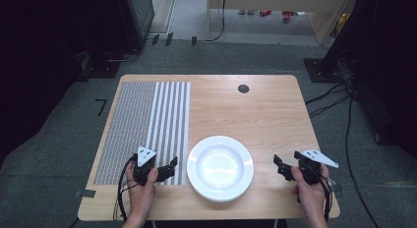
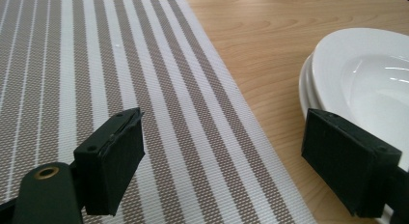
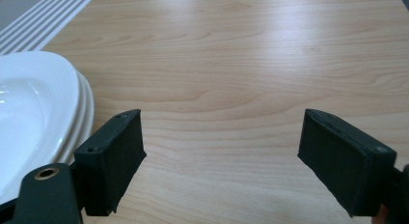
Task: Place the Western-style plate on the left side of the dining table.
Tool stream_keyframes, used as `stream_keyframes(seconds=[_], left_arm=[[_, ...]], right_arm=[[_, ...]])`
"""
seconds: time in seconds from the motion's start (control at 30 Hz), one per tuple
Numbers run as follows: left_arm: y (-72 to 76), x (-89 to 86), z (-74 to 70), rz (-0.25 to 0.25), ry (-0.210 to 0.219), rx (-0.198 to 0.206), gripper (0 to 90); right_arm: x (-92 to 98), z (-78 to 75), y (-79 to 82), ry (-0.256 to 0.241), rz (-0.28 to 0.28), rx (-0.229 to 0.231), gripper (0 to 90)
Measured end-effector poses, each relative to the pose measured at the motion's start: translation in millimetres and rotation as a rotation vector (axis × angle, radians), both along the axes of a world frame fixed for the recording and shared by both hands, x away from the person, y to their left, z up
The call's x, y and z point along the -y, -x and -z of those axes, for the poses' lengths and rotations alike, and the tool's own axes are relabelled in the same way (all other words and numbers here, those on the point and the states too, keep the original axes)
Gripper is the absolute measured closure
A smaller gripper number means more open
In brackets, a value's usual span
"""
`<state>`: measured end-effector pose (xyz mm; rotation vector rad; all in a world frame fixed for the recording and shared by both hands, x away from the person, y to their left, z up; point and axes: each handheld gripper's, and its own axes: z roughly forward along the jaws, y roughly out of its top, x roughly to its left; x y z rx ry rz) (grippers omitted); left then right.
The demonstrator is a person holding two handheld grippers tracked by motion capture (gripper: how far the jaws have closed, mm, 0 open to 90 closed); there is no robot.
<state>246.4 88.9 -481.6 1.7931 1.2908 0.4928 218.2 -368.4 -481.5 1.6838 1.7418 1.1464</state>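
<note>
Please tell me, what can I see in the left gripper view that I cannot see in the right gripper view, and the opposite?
Left gripper view: the striped placemat lies close under the open jaws, its brown and white weave clear.

Right gripper view: a wide stretch of bare wooden table lies ahead of the open jaws, with the mat just a far corner.

Both: stacked white plates at one edge, light wood, and two black jaws holding nothing.

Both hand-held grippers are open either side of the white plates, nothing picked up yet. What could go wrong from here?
1. The plates look like a stack, judging by the stepped rims in both gripper views; gripping one rim might lift only the top plate or tip the stack.
2. The left hand-held gripper hangs over the striped placemat, whose edge lies close to the plates; it could drag the mat.
</note>
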Motion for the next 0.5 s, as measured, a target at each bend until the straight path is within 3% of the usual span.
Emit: stream_keyframes(seconds=[0.3,0.5], left_arm=[[-1.9,13.5,-7.4,0.021,0.015,0.011,15.1],[-3.4,25.4,-9.1,0.041,0.015,0.015,15.1]], right_arm=[[-24.5,-3.8,-10.5,0.006,-0.059,0.011,16.0],[-33.5,-6.6,-14.9,-0.011,-0.065,0.016,16.7]])
